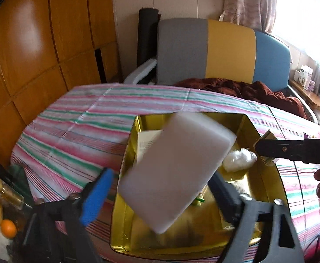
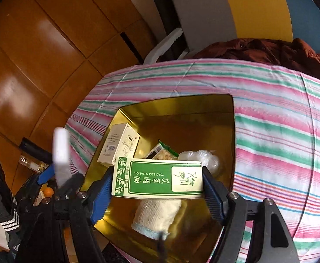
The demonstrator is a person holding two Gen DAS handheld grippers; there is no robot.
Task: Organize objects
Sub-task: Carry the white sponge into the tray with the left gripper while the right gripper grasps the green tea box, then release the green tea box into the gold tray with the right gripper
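Blurring mid-air, white block [image 1: 177,171] hides gold tin's [image 1: 267,175] contents — claws apart.

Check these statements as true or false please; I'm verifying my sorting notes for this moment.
1. The right hand-held gripper grips a green-and-white cardboard carton. True.
2. The gold square metal tin is empty. False: it holds a white barcoded cardboard box, a crumpled clear plastic bag and a rolled white cloth, among other things.
3. The tin sits on a pink, green and white striped tablecloth. True.
4. The carton lies flat on the tin's floor. False: it is held between the pads above the tin's contents.
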